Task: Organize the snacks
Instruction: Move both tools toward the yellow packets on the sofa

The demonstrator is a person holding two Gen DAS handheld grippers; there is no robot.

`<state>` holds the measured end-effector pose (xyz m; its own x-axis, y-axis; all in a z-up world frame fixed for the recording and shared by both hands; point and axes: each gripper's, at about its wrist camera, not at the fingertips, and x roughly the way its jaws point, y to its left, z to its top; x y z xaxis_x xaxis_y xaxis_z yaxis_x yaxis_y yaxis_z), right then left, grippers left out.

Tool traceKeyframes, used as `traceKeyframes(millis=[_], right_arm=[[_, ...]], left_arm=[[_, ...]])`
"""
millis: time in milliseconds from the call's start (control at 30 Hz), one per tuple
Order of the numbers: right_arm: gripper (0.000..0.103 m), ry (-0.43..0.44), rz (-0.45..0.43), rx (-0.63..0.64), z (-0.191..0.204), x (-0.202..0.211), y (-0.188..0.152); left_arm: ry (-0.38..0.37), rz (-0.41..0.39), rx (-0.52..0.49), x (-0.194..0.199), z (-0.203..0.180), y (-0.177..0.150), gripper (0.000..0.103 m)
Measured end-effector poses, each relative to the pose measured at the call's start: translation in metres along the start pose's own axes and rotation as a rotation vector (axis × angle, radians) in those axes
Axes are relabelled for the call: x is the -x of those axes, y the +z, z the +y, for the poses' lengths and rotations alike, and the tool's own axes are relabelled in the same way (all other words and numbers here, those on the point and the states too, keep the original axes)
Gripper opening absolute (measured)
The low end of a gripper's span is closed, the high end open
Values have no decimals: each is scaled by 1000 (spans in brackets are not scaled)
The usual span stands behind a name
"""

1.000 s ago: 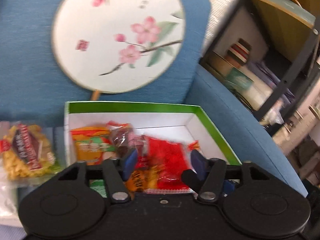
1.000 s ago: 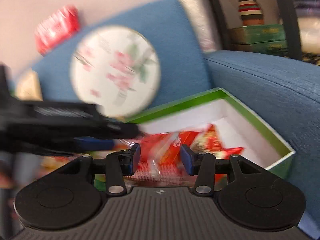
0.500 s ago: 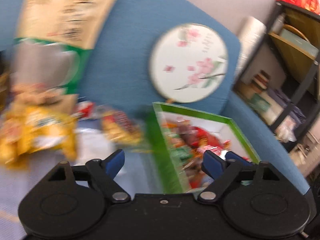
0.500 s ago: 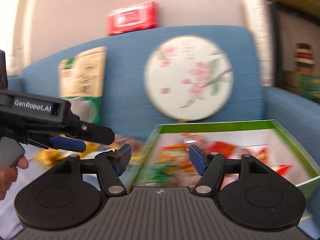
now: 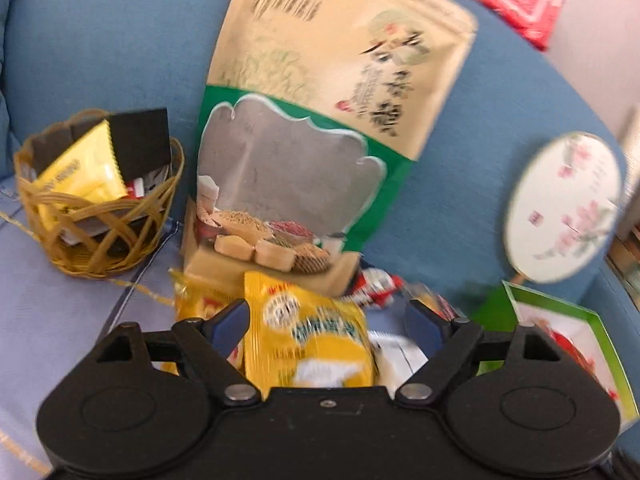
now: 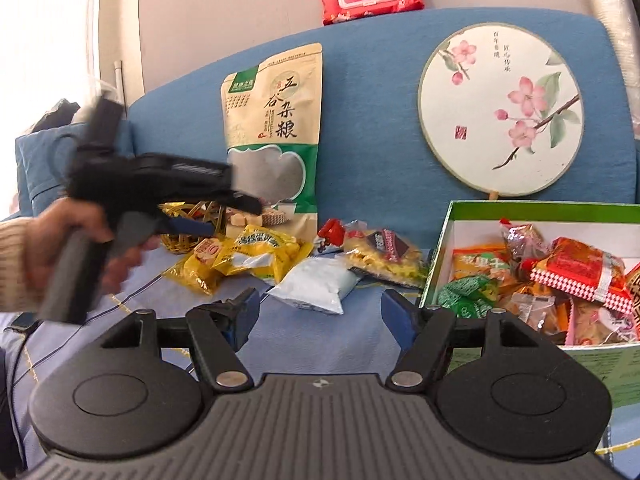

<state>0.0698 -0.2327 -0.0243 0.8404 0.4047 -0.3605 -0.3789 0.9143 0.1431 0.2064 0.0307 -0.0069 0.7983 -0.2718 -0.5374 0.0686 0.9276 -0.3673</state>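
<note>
Crinkling glossy yellow snack packet [image 5: 308,344] — beside round woven basket [image 5: 96,236].

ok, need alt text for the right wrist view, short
The open right claw hovers empty above a blue sofa seat, aimed at a white pouch among loose snack packets. To the right, a green-rimmed box holds assorted snacks. At left, a hand holds the left claw over yellow packets.

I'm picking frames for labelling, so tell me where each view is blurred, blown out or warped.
Left wrist: smeared toward the right, round fan and green box soft. Right wrist: mostly sharp, left gripper streaked, window edge at left blown out; both views bulge with fisheye.
</note>
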Motion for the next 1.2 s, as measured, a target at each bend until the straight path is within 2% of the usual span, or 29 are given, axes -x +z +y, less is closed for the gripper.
traceKeyframes(millis=[67,133,233,367,433,467,600,767,900,1033,1100,1200], right_arm=[[103,4,9,-1,0,-1,0],[103,10,12,2,-1,-2,-1],[103,15,23,2,-2,-3,0],[103,37,32,-9,-1,-2,2],[103,48,35,-14,1,-2,1],[103,52,39,-15,1,-2,1],[103,74,73,-35,3,-7,-3],[103,83,99,-45,4,-11,-6],[103,96,106,-64,2,-12,-6],[103,95,104,-68,2,-13,-5],[103,101,110,-78,3,-15,-6],[103,105,114,-66,4,-15,-7]], left_arm=[[36,-1,3,-18,0,3,103],[27,24,26,-32,2,2,103],[26,45,-80,-33,-8,-8,103],[-63,158,-135,-8,-20,-45,103],[-130,220,-99,7,-18,-65,101],[-152,225,-83,14,-16,-71,100],[-173,174,-80,38,-19,-61,102],[-147,55,-82,44,-21,-31,103],[-103,-16,-134,38,-29,-21,103],[-119,-42,-69,31,-22,-10,103],[-101,-27,-128,20,-25,-5,103],[-45,38,-191,-2,-23,-5,103]])
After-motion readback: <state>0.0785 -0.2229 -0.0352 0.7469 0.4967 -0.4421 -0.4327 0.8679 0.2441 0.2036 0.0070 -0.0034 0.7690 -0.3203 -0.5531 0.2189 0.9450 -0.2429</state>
